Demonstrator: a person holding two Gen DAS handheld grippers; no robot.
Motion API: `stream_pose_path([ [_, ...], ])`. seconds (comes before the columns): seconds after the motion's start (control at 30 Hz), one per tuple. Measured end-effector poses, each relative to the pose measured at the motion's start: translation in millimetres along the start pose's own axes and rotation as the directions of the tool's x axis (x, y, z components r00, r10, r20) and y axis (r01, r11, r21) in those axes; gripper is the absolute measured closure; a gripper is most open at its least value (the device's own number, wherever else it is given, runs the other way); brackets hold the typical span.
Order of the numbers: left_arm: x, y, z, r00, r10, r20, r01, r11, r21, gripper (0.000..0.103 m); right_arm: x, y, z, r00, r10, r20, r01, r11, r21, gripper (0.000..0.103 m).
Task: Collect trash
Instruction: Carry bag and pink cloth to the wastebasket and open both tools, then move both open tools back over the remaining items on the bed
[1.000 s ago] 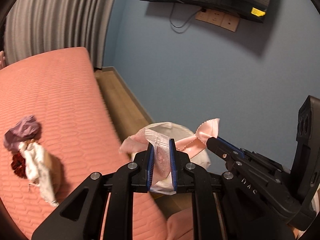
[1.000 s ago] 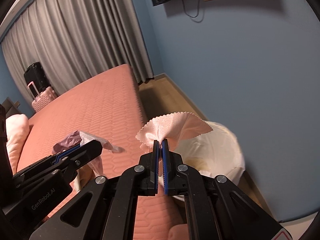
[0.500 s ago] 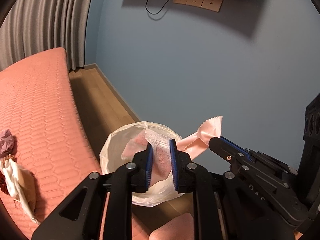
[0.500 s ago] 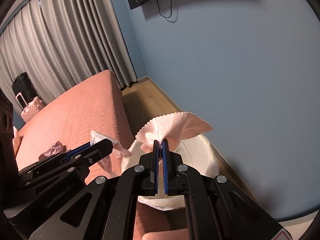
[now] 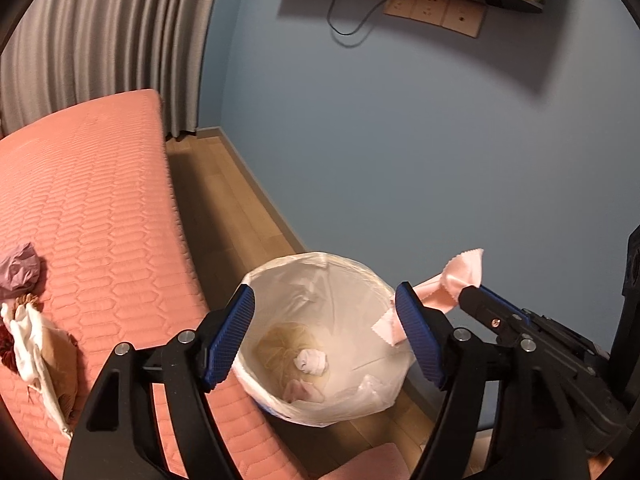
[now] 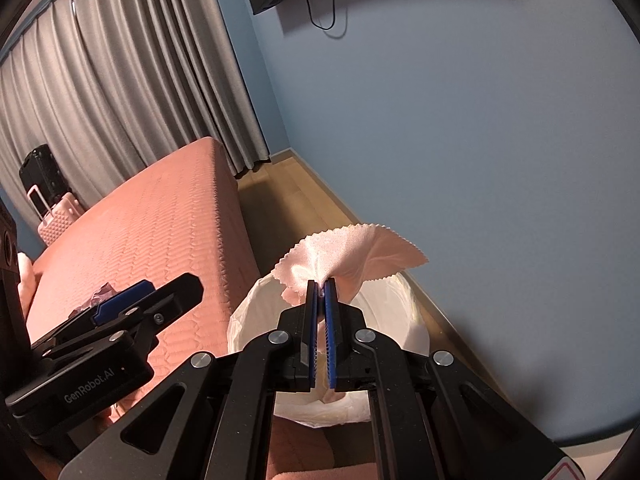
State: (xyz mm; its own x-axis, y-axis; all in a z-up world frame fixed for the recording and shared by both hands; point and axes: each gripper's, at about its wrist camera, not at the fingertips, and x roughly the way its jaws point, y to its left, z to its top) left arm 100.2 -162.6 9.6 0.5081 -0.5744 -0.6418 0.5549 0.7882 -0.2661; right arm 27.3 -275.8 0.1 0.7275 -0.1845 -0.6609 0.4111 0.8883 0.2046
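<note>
Above the lined bin (image 5: 320, 344), left gripper (image 5: 325, 336) fingers are opening, empty; right gripper (image 6: 319, 286) fingers pinch pink cloth (image 6: 352, 252).

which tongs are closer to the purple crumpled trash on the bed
Left. The left tongs, jaws opening with nothing between them, hang over the trash bin beside the bed holding the purple wad. The right tongs sit farther away.

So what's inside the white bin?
Inside the white bin: a white crumpled wad, something pink and pale yellowish stuff. The near wall and plastic liner hide the rest.
</note>
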Motion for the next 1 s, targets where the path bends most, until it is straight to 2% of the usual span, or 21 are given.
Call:
stream_pose_path([
  [0.23, -9.4, 12.9, 0.0, 0.998, 0.052, 0.028, -0.051, 0.998, -0.022, 0.034, 6.2, 14.3, 2.4, 1.000, 0.004, -0.001, -0.004, 0.999, -0.041, 0.099],
  [0.43, -19.1, 25.1, -1.7, 0.996, 0.086, 0.040, -0.084, 0.996, -0.042, 0.033, 11.7, 26.8, 5.4, 1.000, -0.001, 0.003, 0.002, 0.998, -0.064, 0.094],
  [0.5, -21.6, 29.7, -2.3, 0.994, 0.099, 0.040, -0.097, 0.994, -0.049, 0.033, 12.3, 30.9, 6.0, 1.000, 0.000, 0.002, 0.000, 0.998, -0.066, 0.090],
  [0.57, -24.4, 34.5, -2.4, 0.993, 0.112, 0.043, -0.110, 0.992, -0.061, 0.030, 12.4, 34.8, 7.2, 1.000, -0.003, 0.005, 0.003, 0.998, -0.068, 0.070],
  [1.0, -54.8, 68.3, -10.5, 0.983, 0.174, 0.051, -0.166, 0.977, -0.132, 0.029, -6.2, 77.1, 6.9, 1.000, 0.015, 0.024, -0.012, 0.991, -0.132, 0.060],
])
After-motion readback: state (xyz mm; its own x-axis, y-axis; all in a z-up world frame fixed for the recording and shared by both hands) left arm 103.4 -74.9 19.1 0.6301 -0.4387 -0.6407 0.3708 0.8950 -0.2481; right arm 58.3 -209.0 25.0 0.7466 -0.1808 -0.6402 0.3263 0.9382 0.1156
